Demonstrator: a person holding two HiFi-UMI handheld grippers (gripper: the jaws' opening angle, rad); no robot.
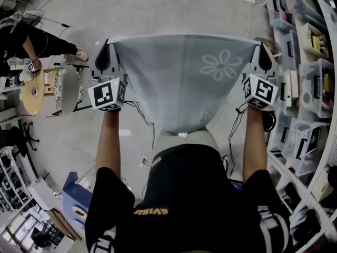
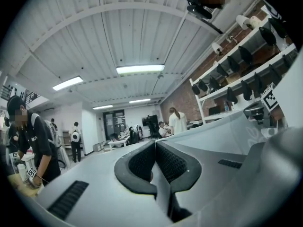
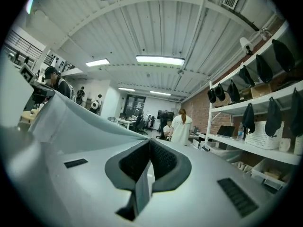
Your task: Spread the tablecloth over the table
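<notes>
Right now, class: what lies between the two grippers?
The tablecloth, taut between the left gripper and right gripper, each shut on a corner; head view shows it.

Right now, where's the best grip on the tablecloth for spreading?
Tablecloth: its two top corners, from the near side, jaws level, as the left gripper and right gripper pinch it now; the top edge runs taut and the cloth hangs flat between.

Right gripper (image 3: pixel 150 144), jaws pressed together on the pale tablecloth (image 3: pixel 78 122): a fold is pinched between the pads, and the sheet stretches taut off to the gripper's left. Straight ahead, well off, stands a person in a white coat (image 3: pixel 181 129). Shelves (image 3: pixel 246 148) to the right with dark items hanging, ceiling light (image 3: pixel 160 60) overhead.
</notes>
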